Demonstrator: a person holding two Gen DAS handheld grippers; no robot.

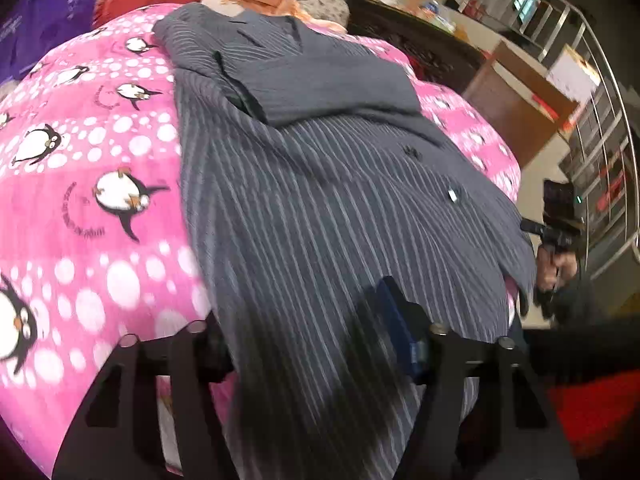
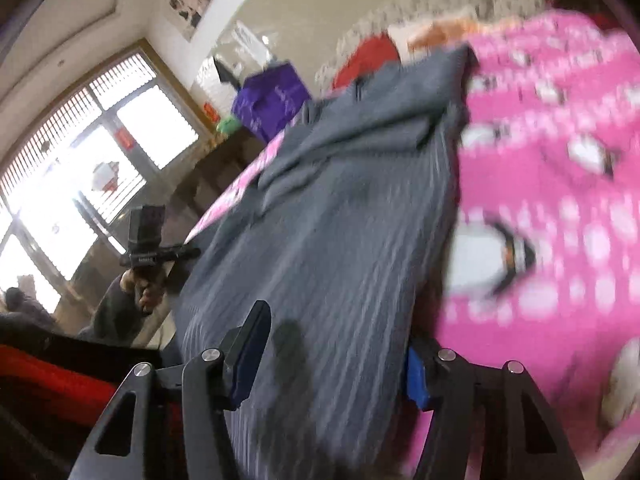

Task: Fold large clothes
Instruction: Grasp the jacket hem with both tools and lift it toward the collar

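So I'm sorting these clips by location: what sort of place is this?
Probably a lived-in home room, perhaps a bedroom. A striped jacket lies on a pink penguin blanket spread like bedding, with a window and cluttered shelves around.

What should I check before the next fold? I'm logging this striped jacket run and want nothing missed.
1. Jacket lies on the pink penguin blanket: ok.
2. One sleeve is already folded across the chest: ok.
3. Left gripper open, its fingers straddling the near hem: ok.
4. Right gripper open, also at the near hem: ok.
5. Cloth actually pinched by either gripper: not ok, both sets of jaws stand wide apart.
6. Far side of the jacket flat, without wrinkles: cannot tell, the right wrist view is blurred.
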